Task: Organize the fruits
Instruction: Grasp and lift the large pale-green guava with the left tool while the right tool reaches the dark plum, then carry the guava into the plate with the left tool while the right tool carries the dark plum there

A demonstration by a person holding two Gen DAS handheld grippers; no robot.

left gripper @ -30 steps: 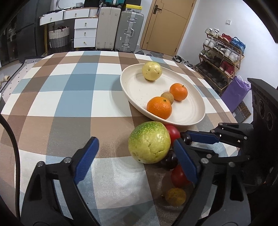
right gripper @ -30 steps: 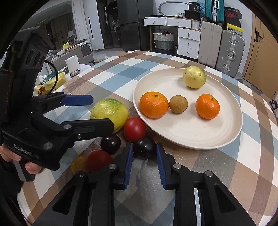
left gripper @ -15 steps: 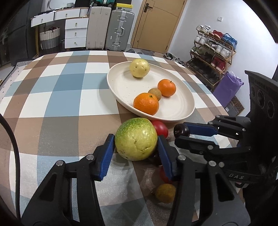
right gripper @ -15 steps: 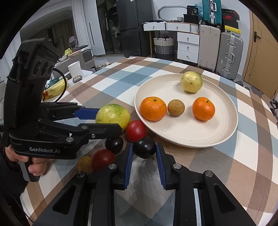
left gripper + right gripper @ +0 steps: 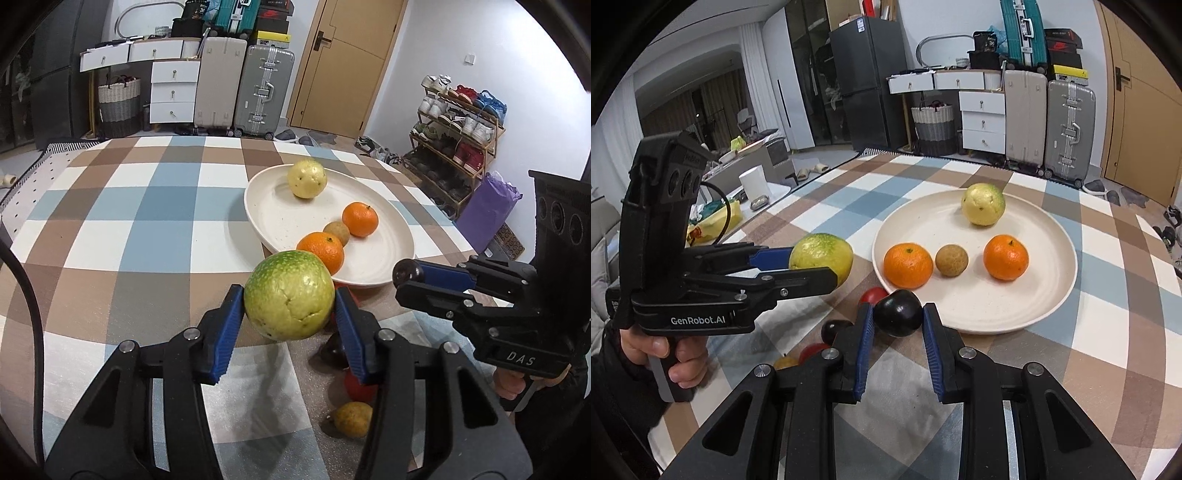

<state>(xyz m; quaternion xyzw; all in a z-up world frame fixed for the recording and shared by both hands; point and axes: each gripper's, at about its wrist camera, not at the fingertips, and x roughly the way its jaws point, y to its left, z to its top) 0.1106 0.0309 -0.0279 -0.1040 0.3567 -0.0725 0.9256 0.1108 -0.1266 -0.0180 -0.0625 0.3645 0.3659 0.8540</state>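
Gripping two fruits at once, near the table's near edge: left gripper (image 5: 290, 317) clamped on the large round green-yellow fruit (image 5: 289, 295), its jaws just closed onto it; right gripper (image 5: 897, 334) pinched tight on the small glossy dark plum (image 5: 898, 312). Both held clear of the checked tablecloth (image 5: 147, 221), neither yet over the dish, judging by the shadows beneath.

Left on the cloth, just short of the dish's near rim: a second dark plum (image 5: 833, 329), two small red fruits (image 5: 873, 294) (image 5: 812, 350), and a small dull yellow-orange fruit (image 5: 352, 418), all bunched close together.

Farther on, toward the table's middle, the wide shallow cream plate (image 5: 1052, 295), already carrying two bright oranges (image 5: 908, 264) (image 5: 1005, 257), a small round brown fruit (image 5: 951, 260) between them, and a pale yellow round fruit (image 5: 983, 204) by its far rim.

Roughly halfway, then: four in, two in transit, four to fetch.
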